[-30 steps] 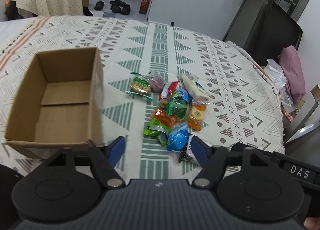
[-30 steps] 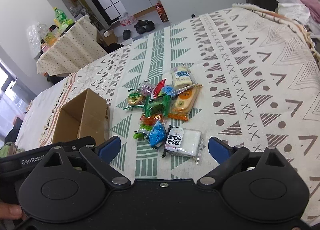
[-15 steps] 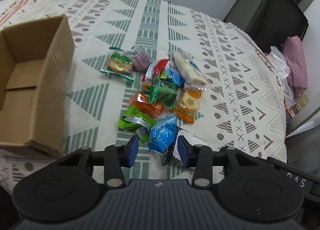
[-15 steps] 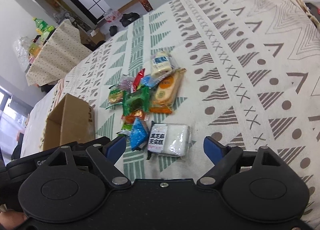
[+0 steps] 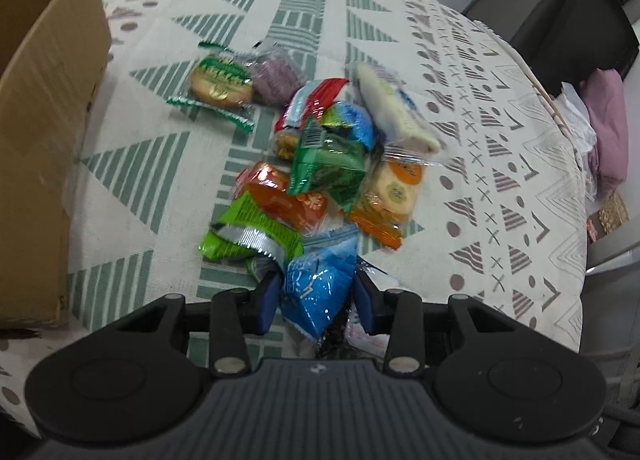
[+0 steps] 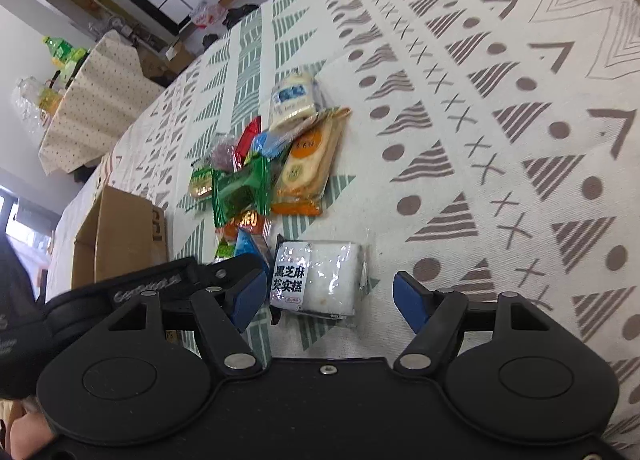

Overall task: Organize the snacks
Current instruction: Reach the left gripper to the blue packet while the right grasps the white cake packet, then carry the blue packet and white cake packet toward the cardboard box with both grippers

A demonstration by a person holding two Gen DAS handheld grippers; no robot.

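Cardboard box (image 5: 44,131) 1; blue packet (image 5: 318,288) 1, between left claw (image 5: 316,300) pads

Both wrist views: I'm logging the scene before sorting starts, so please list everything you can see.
cardboard box: 1, brown, open, left of the snack pile
blue packet: 1, shiny blue, between the left gripper's fingers
white packet: 1, white with black label, nearest the right gripper
green packet: 1, dark green, pile centre
orange packet: 1, orange, under the green one
biscuit packet: 1, clear with orange, pile's right side
tablecloth: 1, cream with green and brown shapes
bottle: 1, green, far table
left gripper: around the blue packet
right gripper: open, before the white packet
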